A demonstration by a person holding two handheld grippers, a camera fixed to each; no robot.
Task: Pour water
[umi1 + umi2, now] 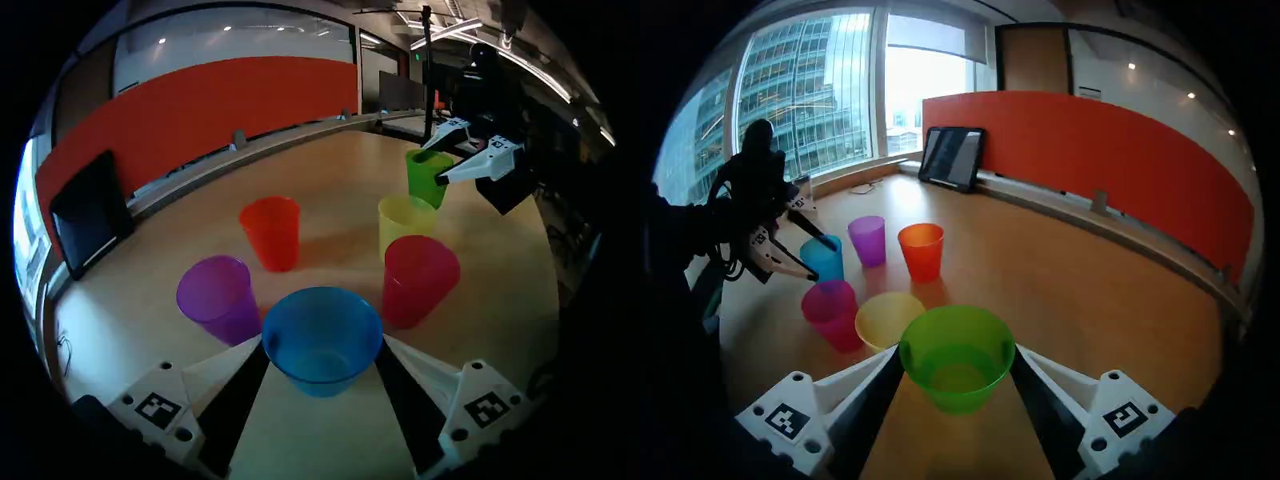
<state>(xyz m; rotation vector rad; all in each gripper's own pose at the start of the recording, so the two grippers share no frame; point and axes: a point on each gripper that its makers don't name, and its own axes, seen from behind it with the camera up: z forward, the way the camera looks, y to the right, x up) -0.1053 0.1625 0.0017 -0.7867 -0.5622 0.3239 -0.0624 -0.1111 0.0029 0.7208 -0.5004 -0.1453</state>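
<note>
A wide wooden table spreads across both views. A long orange wall panel runs behind it, and in the right gripper view tall windows look out on glass towers. A black screen leans at the table's far edge below the panel.

In the left gripper view, the left gripper is front and centre. Its two white fingers are clenched against either side of the blue cup, which is upright with its mouth open to the camera. I cannot tell whether there is water in it.

The right gripper is doing the same in its own view, with both fingers pressed onto the green cup, also upright. There is a paler patch at its bottom, but I cannot tell if that is water.

From the left gripper view, the other cups stand between the two held ones:
- The purple cup is near left, just beside the blue one.
- The orange cup is behind it.
- The red cup is near right.
- The yellow cup is just behind the red one.

The green cup stands far right, held in the distant right gripper.

From the right gripper view, a dark-sleeved person at far left holds the left gripper around the blue cup.
</note>
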